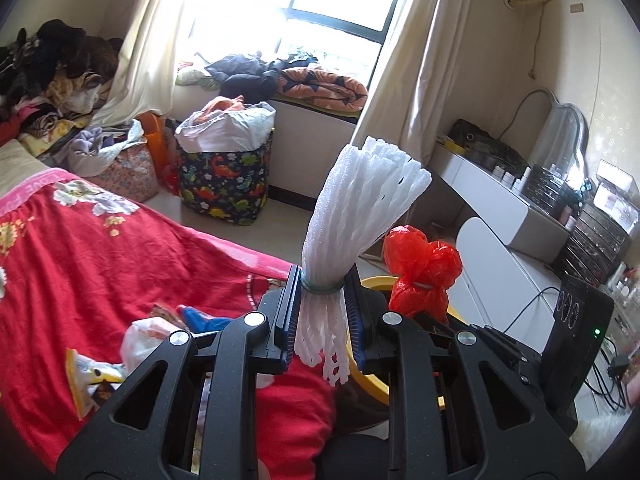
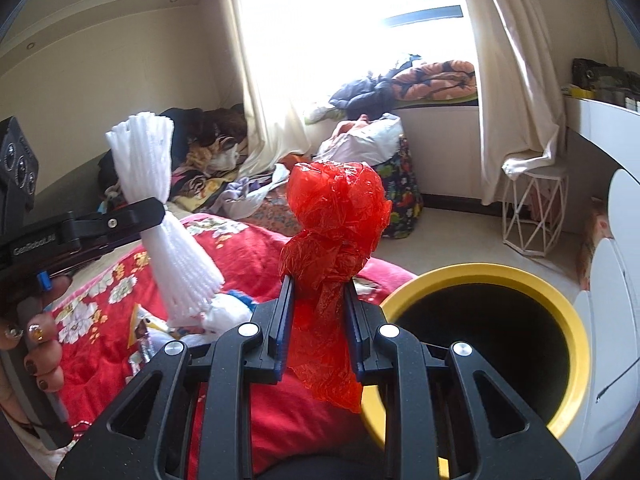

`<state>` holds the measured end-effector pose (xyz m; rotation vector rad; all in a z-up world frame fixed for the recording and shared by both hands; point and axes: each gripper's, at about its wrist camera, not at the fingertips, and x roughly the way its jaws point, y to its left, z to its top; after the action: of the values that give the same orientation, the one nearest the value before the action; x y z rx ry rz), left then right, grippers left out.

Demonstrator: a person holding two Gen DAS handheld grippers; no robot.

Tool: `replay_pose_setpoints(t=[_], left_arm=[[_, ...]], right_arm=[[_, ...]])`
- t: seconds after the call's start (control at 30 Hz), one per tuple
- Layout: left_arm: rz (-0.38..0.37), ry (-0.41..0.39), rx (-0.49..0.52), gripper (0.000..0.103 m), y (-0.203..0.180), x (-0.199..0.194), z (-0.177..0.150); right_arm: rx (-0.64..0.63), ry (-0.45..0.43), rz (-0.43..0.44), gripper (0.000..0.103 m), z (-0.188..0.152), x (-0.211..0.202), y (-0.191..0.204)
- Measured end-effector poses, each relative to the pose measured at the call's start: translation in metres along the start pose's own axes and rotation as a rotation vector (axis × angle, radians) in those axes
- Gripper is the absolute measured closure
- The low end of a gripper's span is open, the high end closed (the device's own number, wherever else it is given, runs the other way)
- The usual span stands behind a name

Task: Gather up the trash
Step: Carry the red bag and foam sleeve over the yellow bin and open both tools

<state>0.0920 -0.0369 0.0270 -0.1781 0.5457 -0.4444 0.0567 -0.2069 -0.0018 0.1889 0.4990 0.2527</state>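
My left gripper [image 1: 322, 288] is shut on a bundle of white foam fruit netting [image 1: 360, 200], held upright above the red bed cover; the netting also shows in the right wrist view [image 2: 160, 216]. My right gripper [image 2: 320, 292] is shut on a crumpled red plastic bag [image 2: 336, 208], which also shows in the left wrist view [image 1: 420, 272]. A yellow-rimmed black trash bin [image 2: 572, 320] stands just right of the right gripper, its mouth open; its rim shows in the left wrist view [image 1: 372, 384]. More wrappers and a white bag [image 1: 148, 336] lie on the bed.
The bed with a red floral blanket [image 1: 120, 264] fills the left. A dinosaur-print laundry basket [image 1: 224, 184] and a white wire stool [image 2: 532, 216] stand on the floor by the window. A white dresser [image 1: 500, 208] with cosmetics lies to the right.
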Motion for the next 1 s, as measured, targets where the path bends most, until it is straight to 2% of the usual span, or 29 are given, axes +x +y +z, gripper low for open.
replay_pose_setpoints(t=[1.0], left_arm=[[-0.096, 0.075, 0.059, 0.087, -0.063, 0.054, -0.014]], right_arm=[[0.140, -0.007, -0.168, 0.080, -0.014, -0.011, -0.083]])
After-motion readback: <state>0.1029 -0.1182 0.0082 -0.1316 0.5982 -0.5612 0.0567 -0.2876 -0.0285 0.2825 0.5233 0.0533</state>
